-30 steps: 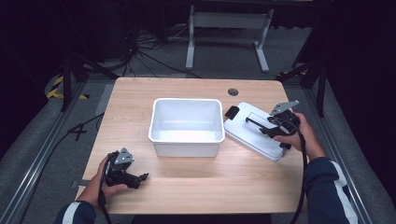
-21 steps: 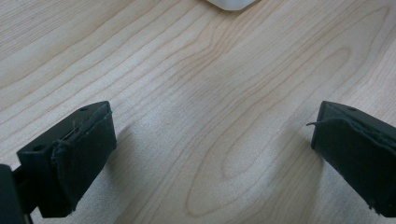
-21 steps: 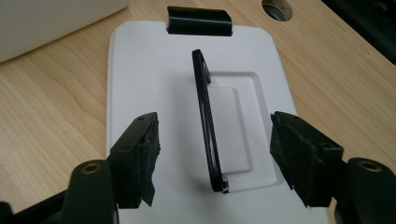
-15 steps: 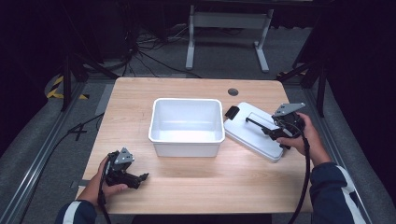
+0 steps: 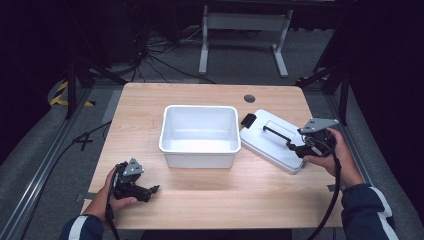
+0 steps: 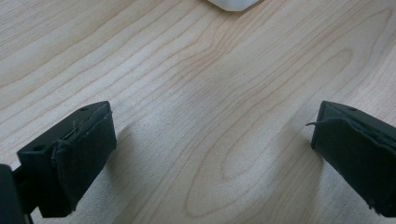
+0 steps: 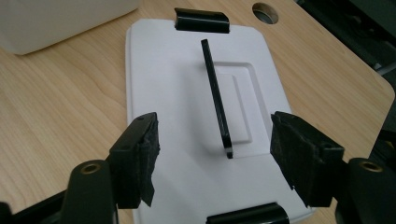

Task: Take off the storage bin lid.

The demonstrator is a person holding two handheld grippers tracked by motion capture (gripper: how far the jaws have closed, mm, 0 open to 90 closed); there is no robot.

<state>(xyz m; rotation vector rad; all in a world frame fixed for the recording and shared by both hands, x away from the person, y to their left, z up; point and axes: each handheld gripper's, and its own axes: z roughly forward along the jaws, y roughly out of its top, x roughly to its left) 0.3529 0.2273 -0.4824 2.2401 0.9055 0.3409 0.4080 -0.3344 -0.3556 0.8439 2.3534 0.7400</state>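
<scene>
Over the white lid (image 7: 196, 116) the right tongs (image 7: 215, 158) have just been widening, handle (image 7: 215, 98) between — left tongs (image 6: 205, 154) gape.

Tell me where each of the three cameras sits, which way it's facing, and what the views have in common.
High view: above the person's side, facing forward and down on the table, white bin and lid; both forearms, left gripper and right gripper show.
Left gripper view: rides the left gripper, facing down at bare wood; its open jaws show.
Right gripper view: rides the right gripper, facing along the lid and its black handle; open jaws straddle the handle's near end.
Shared: high and right gripper views both show lid, handle and bin.
</scene>
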